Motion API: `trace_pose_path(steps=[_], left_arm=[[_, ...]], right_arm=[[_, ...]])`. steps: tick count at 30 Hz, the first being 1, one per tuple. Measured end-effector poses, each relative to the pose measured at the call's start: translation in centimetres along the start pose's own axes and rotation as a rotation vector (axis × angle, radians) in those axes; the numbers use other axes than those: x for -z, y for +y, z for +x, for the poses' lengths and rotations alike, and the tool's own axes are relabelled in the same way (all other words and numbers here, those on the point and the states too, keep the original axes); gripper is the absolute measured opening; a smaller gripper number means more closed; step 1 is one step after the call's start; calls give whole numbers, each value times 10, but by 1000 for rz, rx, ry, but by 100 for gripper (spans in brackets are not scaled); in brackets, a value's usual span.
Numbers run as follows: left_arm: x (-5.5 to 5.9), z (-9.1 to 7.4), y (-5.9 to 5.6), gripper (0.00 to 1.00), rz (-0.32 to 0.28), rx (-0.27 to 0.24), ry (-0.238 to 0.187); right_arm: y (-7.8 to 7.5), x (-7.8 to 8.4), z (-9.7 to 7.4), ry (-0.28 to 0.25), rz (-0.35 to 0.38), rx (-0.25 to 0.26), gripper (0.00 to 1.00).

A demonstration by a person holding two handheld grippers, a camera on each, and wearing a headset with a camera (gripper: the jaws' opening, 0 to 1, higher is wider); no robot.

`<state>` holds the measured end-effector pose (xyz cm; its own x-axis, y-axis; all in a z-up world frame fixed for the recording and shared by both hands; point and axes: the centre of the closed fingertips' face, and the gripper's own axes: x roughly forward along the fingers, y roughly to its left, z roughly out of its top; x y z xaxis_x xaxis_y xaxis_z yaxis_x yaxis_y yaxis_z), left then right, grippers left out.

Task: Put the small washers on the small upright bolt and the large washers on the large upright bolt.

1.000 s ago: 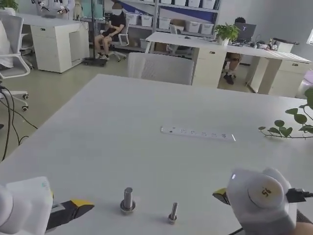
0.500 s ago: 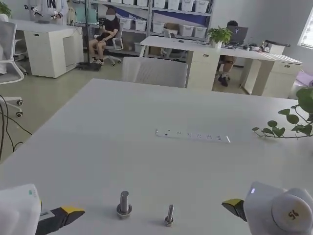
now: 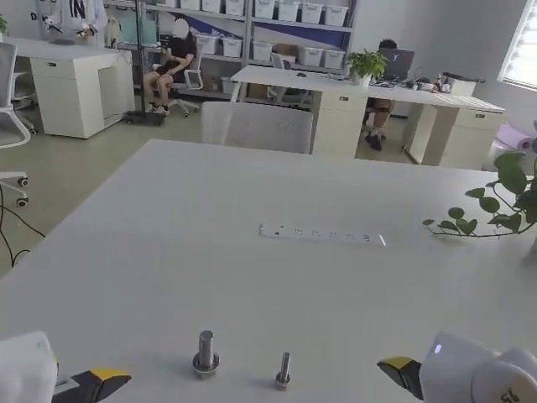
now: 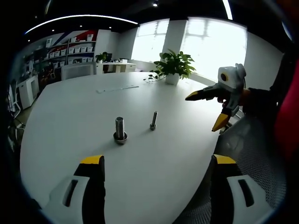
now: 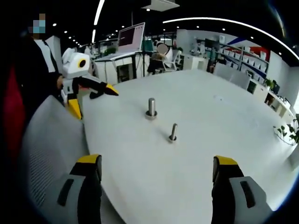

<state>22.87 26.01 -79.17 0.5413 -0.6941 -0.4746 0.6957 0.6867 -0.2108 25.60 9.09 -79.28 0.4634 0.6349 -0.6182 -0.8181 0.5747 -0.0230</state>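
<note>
The white counter takes up most of the head view, and a leafy plant reaches in from 3 o'clock. The left gripper view puts that plant in a pot at 12 o'clock, in front of bright windows. The left gripper has its yellow-tipped jaws wide apart with nothing between them, and the same goes for the right gripper. Each gripper view also catches the other gripper hanging off the counter's edge with its jaws spread: the right one at 3 o'clock in the left gripper view, the left one at 10 o'clock in the right gripper view. In the head view a white power strip lies flat at mid-counter. The large upright bolt stands at 7 o'clock near the front edge. The small upright bolt stands just at its 3 o'clock, apart from it. Each bolt has a wider metal ring at its foot, too small to tell whether it is washers.
</note>
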Motion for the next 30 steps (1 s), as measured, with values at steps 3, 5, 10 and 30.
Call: trace_pose_path(steps=[3,5,10,30], left_arm=[[0,-1,0,95,-4,-6,-4],[0,-1,3,96,1,-23,-10],[4,0,4,96,-12,-22,-5],[11,-2,10,97,-25,-41,2]], right_arm=[[1,0,0,-1,4,-2,100],[1,0,-1,-6,5,0,100],[0,0,-1,-7,9,3,100],[-4,-1,-2,-25,44,20,100]])
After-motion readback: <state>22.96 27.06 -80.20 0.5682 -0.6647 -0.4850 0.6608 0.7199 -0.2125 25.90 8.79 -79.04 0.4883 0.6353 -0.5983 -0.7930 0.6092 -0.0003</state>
